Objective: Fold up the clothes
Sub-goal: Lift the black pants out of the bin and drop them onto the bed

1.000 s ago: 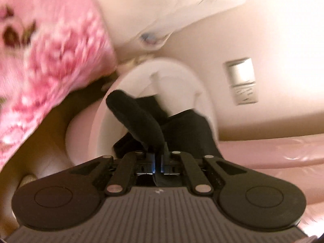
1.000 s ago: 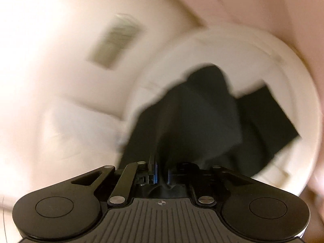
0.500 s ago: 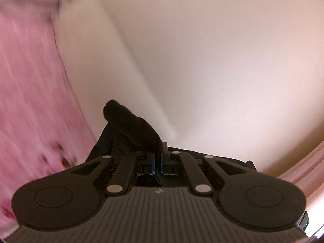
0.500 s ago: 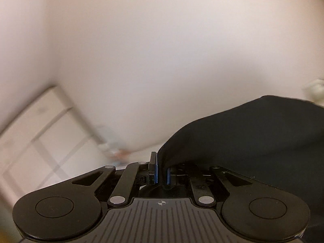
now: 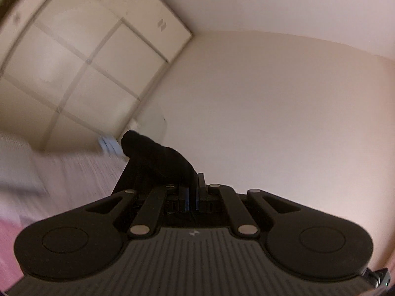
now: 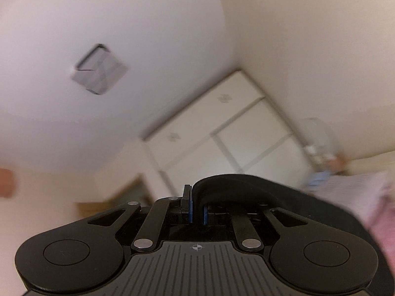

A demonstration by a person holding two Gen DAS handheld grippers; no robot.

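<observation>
Because both grippers were clamped only on small folds of the black garment (image 5: 158, 157), the left gripper (image 5: 192, 192) and the right gripper (image 6: 196, 212) held it high in the air; a quick swing could probably pull the cloth free.

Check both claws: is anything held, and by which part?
Both hold the same black garment. The left claw is shut on a bunched edge of it; the right claw pinches a fold of cloth. Which part of the garment cannot be told.
</observation>
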